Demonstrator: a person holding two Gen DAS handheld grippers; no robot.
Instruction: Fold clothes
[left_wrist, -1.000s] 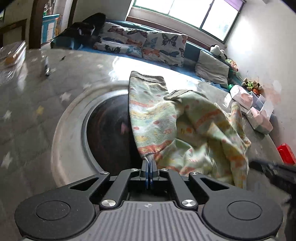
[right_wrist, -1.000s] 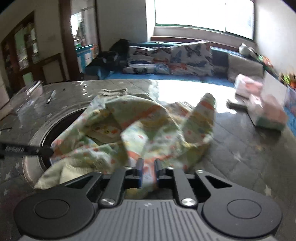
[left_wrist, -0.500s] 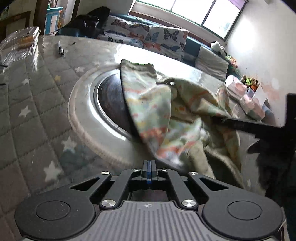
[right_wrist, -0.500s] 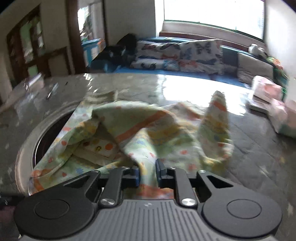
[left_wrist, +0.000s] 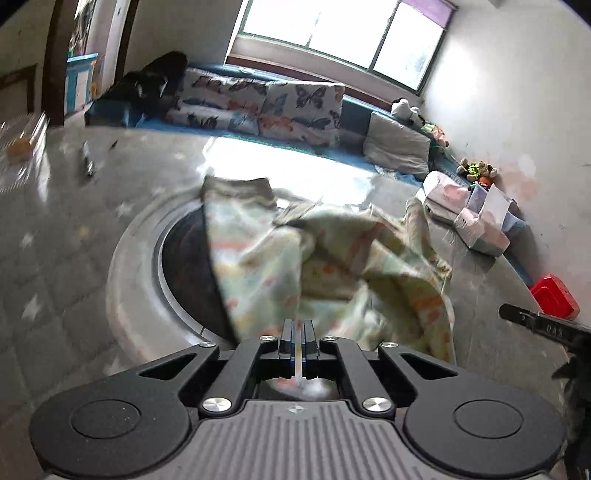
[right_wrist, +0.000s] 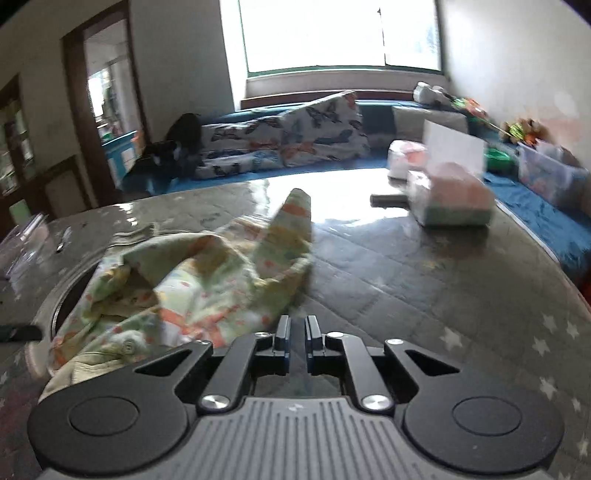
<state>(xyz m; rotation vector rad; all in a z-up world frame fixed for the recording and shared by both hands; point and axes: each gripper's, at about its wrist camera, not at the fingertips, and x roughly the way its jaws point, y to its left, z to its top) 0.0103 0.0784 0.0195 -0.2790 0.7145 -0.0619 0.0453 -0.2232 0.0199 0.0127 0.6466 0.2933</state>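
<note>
Living-room setup with a butterfly-print sofa under the window, and a round quilted table with a dark round inset in the middle. On it sits the garment — pale green with orange print, crumpled and partly draped over that inset, so nothing is folded yet as far as I can judge. Left gripper has its jaws pinched nearly together on a strip of the cloth that runs up between them, probably a hem or corner, which makes sense if you want one edge pinned while the rest gets pulled flat. Right gripper sits over bare table just right of the pile, jaws a narrow gap apart with nothing between them — looks like it's free to go for another corner. Tissue packs sit at the far right, well clear. Both views are motion-blurred, so fine detail is iffy.
</note>
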